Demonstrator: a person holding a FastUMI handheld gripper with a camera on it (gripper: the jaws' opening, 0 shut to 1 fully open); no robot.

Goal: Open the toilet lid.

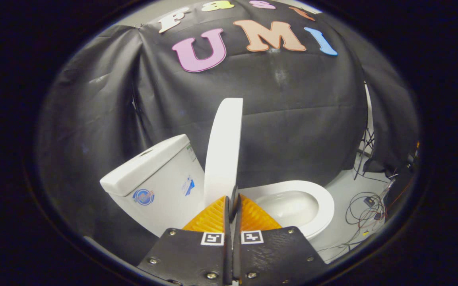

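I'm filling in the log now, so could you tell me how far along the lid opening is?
Mostly done: the lid stands raised, nearly upright beside the tank, and the seat and bowl lie uncovered. In hand: the gripper sits at the lid's lower edge, fingers together with no gap visible; whether they pinch it is unclear. Left: probably leaning the lid back against the tank and withdrawing.

Glossy, smooth white ceramic is gleaming on the tank (155, 174) and bowl (292, 204); matt, creased black cloth (292, 119) is hanging behind.
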